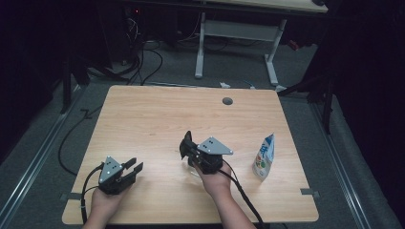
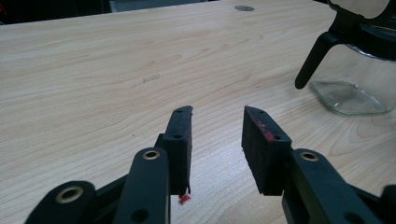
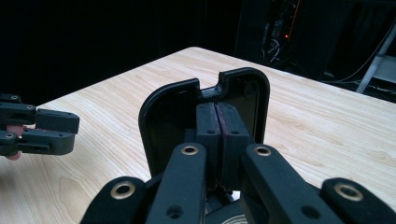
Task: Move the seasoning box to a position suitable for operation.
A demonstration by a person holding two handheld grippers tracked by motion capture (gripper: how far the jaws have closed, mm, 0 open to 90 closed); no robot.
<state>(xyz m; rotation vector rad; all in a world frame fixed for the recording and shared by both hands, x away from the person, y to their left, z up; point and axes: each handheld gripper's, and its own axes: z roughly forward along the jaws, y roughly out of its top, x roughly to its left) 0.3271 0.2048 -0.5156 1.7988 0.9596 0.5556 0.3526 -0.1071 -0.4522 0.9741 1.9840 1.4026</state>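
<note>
My right gripper (image 1: pixel 192 151) is near the middle of the wooden table (image 1: pixel 143 119), held by a hand. In the right gripper view its jaws (image 3: pixel 215 108) are shut on a black plastic cover (image 3: pixel 163 116) with a raised rim, which stands up in front of the pads. A clear glass container (image 2: pixel 348 95) rests on the table just under that gripper. My left gripper (image 1: pixel 135 169) rests near the front left corner. Its pads (image 2: pixel 217 112) stand apart with nothing between them.
A white and blue drink carton (image 1: pixel 263 156) stands upright near the table's right edge. A round grey grommet (image 1: pixel 227 101) sits at the far middle of the top. Beyond the table are a white-legged desk (image 1: pixel 239 28) and floor cables (image 1: pixel 143 67).
</note>
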